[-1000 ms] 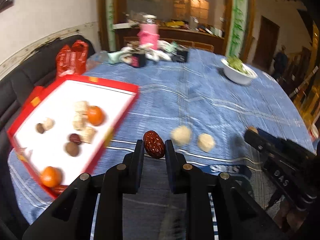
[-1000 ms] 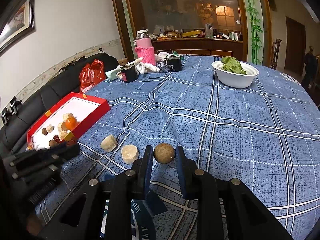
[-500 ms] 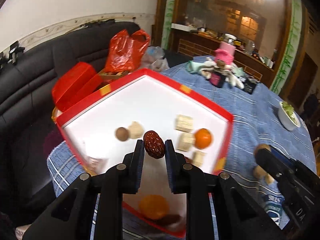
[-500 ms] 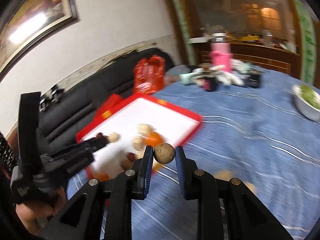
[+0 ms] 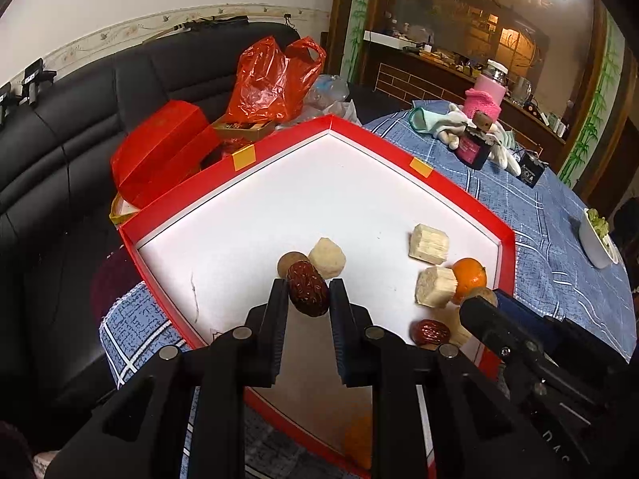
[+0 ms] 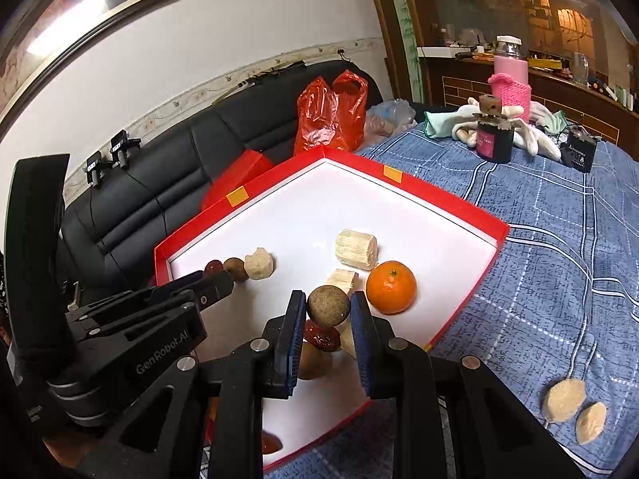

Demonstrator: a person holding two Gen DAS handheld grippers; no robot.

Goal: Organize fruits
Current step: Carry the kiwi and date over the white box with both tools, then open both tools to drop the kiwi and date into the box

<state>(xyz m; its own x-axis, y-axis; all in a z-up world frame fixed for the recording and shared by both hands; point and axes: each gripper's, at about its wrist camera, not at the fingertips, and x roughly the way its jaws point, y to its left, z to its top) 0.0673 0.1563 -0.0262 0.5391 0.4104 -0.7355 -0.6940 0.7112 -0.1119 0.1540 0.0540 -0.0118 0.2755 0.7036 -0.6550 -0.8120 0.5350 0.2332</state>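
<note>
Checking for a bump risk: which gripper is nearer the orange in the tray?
Right. The right gripper sits just beside the orange; the left gripper is farther across the tray.

White wall (image 6: 247, 20), black leather sofa (image 5: 60, 127), framed picture (image 6: 80, 4), wooden cabinet (image 6: 559, 80)

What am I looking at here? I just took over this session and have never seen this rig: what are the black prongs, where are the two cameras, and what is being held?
No robot arm: a person holds a two-finger gripper in each hand, with a fisheye camera looking along the fingers. In the left wrist view, the left gripper is shut on a red date. In the right wrist view, the right gripper is shut on a round brown fruit. Both hang over a red tray on a blue tablecloth. The tray holds an orange, pale cut chunks and more dates. Two pale pieces lie outside on the cloth.
</note>
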